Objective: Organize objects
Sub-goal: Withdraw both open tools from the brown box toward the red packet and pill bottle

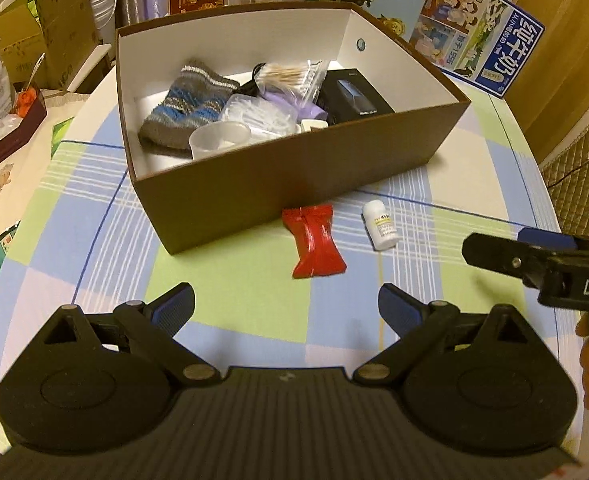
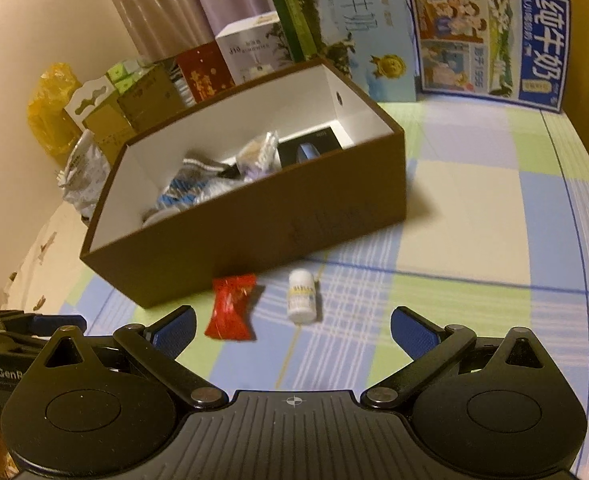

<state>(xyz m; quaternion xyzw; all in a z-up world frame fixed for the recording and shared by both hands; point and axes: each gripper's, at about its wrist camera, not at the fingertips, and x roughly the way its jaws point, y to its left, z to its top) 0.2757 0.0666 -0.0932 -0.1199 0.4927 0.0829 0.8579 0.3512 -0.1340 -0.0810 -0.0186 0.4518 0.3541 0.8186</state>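
both grippers, left gripper [image 1: 286, 304] and right gripper [image 2: 292, 326], gape wide and empty (nothing held). red packet [image 1: 314, 242] and white bottle [image 1: 380, 226] lie mid-frame before the brown box [image 1: 294, 184]; straddle one squarely, then close.

Checked tablecloth [image 1: 230, 312] — bearing a brown box [image 1: 294, 192], red packet [image 1: 314, 242] and white bottle [image 1: 380, 226].

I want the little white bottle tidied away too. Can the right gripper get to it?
Probably yes. The right gripper is open, and the white bottle lies just ahead on the tablecloth, beside the red packet, with nothing between.
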